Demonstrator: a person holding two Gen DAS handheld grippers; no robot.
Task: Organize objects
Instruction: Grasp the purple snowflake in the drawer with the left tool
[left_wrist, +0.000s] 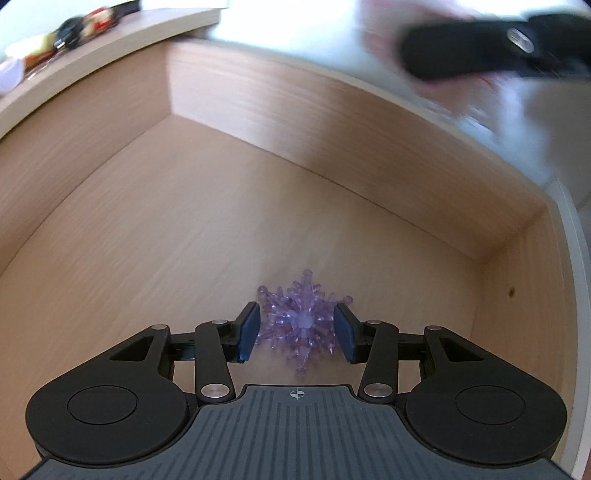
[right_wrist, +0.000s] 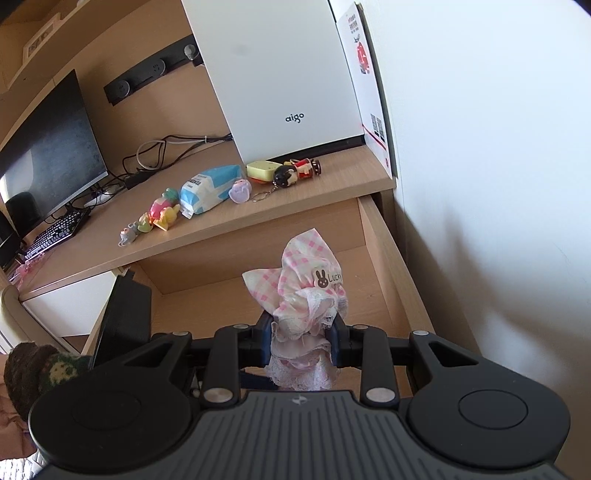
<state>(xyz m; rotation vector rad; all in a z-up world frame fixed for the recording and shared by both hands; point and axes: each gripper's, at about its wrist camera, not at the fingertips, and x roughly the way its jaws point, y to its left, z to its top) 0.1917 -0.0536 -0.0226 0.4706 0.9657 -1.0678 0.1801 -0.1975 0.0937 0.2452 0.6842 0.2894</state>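
The crystal snowflake ornament (left_wrist: 303, 325) is translucent purple. The cloth pouch (right_wrist: 308, 295) is pink-and-white gingham, its drawer (right_wrist: 384, 258) pale wood.

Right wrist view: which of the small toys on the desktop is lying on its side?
The dark-haired doll keychain by the white aigo case. It lies flat, key ring trailing toward the drawer; the small grey mouse figure and the pink-green figure stand upright.
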